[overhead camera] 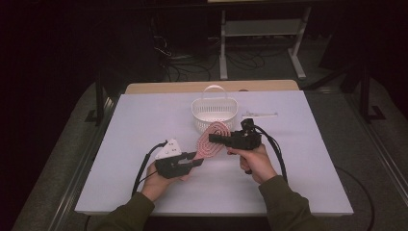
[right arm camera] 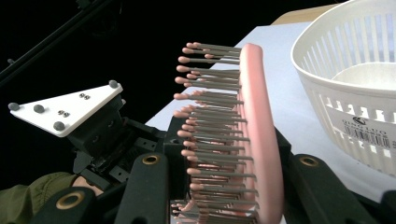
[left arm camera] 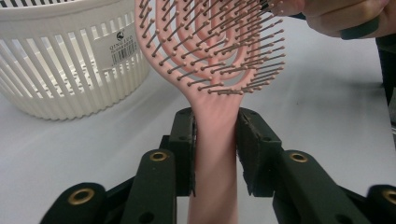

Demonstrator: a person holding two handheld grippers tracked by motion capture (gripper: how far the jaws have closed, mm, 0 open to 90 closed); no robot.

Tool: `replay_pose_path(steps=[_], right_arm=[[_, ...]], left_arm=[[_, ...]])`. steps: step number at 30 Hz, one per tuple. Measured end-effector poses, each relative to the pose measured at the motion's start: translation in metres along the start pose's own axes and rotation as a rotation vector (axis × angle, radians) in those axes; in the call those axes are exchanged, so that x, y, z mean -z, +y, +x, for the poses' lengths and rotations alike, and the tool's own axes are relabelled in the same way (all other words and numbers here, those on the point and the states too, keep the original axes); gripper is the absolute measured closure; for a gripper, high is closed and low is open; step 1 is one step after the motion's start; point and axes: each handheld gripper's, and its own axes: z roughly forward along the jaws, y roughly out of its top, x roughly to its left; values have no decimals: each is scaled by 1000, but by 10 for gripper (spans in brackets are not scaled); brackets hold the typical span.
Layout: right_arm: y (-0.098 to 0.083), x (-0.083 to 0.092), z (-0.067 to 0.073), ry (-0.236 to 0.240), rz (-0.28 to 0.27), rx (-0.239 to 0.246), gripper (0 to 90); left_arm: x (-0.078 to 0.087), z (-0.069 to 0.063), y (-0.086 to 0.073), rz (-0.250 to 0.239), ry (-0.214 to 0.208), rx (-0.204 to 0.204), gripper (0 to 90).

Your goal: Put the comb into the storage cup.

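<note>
A white slatted basket (overhead camera: pixel 214 114) stands on the far middle of the white table (overhead camera: pixel 298 159). Just in front of the basket, a pink hairbrush (overhead camera: pixel 211 139) held by both grippers blocks the way. Right of the basket lies a small white strip (overhead camera: pixel 260 115). Left of the basket, and nearer the person, the tabletop is bare.
</note>
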Motion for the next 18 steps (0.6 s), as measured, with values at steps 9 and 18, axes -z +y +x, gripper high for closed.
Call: replay_pose_path(steps=[9, 18], right_arm=[[2, 5, -1, -21, -22, 9, 630], [4, 13, -1, -43, -46, 24, 630]], left_arm=[[1, 2, 0, 9, -19, -1, 572], [6, 8, 0, 18, -24, 9, 492]])
